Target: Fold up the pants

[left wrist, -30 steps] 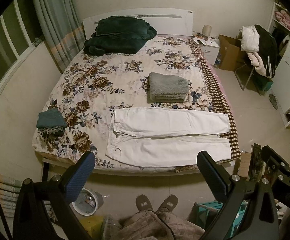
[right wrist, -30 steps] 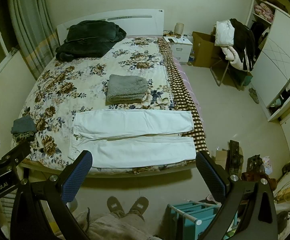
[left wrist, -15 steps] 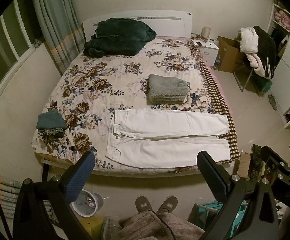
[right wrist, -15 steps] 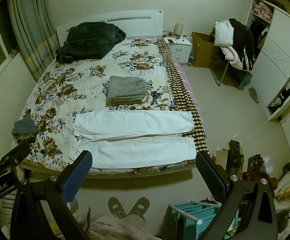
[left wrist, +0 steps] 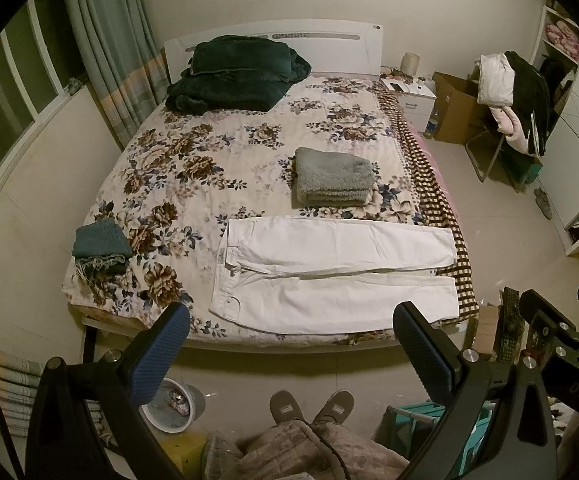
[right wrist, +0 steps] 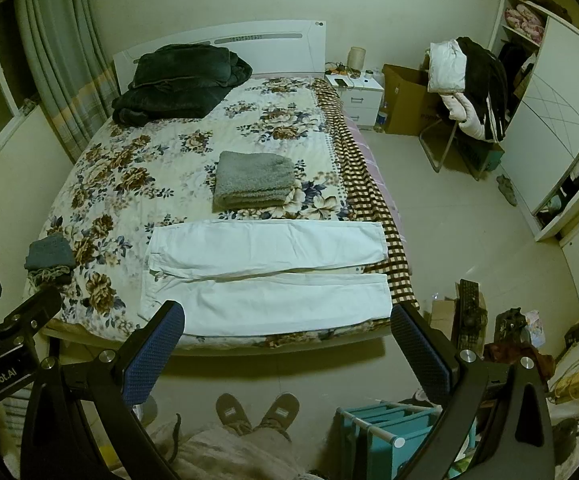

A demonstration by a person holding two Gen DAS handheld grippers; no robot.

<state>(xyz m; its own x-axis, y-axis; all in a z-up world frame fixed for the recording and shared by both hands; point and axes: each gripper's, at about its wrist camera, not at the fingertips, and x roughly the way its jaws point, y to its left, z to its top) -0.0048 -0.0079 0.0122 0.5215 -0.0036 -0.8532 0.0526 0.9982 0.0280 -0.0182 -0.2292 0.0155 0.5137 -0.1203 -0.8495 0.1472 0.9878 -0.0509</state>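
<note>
Little differs from a second ago: both views sit a touch lower on the bed (left wrist: 101,292) than before, so we read only a slight drift of the hands, no approach proper.

Left gripper (left wrist: 289,344): fingers spread wide, nothing between the blue pads (left wrist: 157,356). Held out over the floor, short of the bed's near edge.

Right gripper (right wrist: 287,344): same, jaws fully apart, empty. It also shows at the right margin of the left view.

White pants (left wrist: 333,268) lie flat along the near edge of the bed, waistband to our left, cuffs to our right at the checkered border (left wrist: 429,184). Legs side by side, a narrow gap between them. Unmoved since the earlier frames, no fold begun.

Elsewhere on the bed: folded grey towel (left wrist: 333,176) just beyond the pants, small teal cloth (left wrist: 99,244) at the left corner, dark green blanket (left wrist: 233,76) by the headboard.

Our judgement: task at its very start. The likely first step is reaching in to lay one leg over the other.
</note>
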